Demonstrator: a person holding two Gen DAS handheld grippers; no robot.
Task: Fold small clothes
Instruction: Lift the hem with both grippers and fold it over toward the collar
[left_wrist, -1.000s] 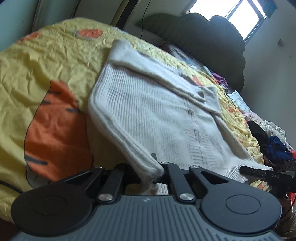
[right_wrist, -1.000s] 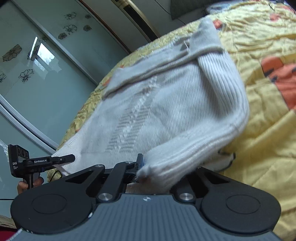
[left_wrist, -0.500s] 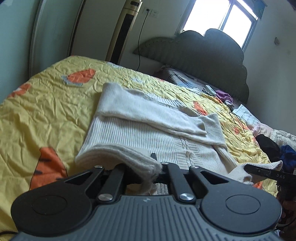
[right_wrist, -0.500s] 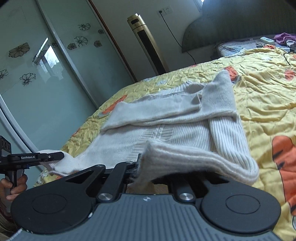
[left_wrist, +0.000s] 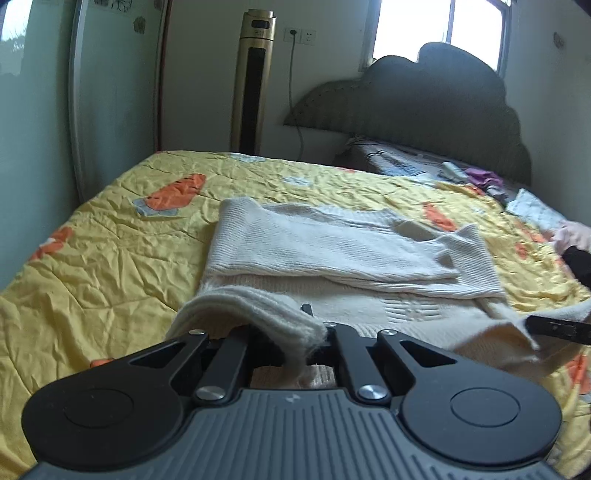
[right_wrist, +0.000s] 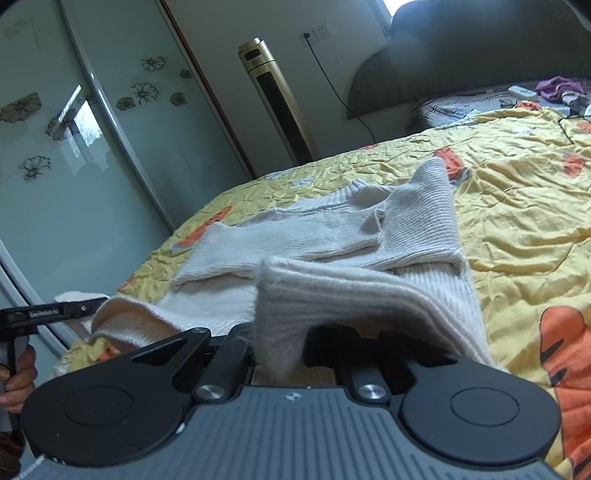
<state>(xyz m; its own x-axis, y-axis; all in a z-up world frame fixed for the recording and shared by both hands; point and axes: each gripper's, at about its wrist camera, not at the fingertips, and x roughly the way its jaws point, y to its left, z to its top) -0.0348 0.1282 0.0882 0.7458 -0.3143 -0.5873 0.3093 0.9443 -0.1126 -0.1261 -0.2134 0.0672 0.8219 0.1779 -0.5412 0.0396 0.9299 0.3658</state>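
Hand-held grippers, left (left_wrist: 308, 334) and right (right_wrist: 280, 343), each pinching the sweater (left_wrist: 332, 251) hem, have been raised and carried toward the collar, so the fold is underway.

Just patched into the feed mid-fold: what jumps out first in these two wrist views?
A cream knit sweater lies mid-bed on a crumpled yellow quilt with orange prints, its sleeves folded across the chest. The left tool and the right tool each pinch a corner of its near hem, raised off the quilt. Behind stand a gold tower fan and a dark scalloped headboard.
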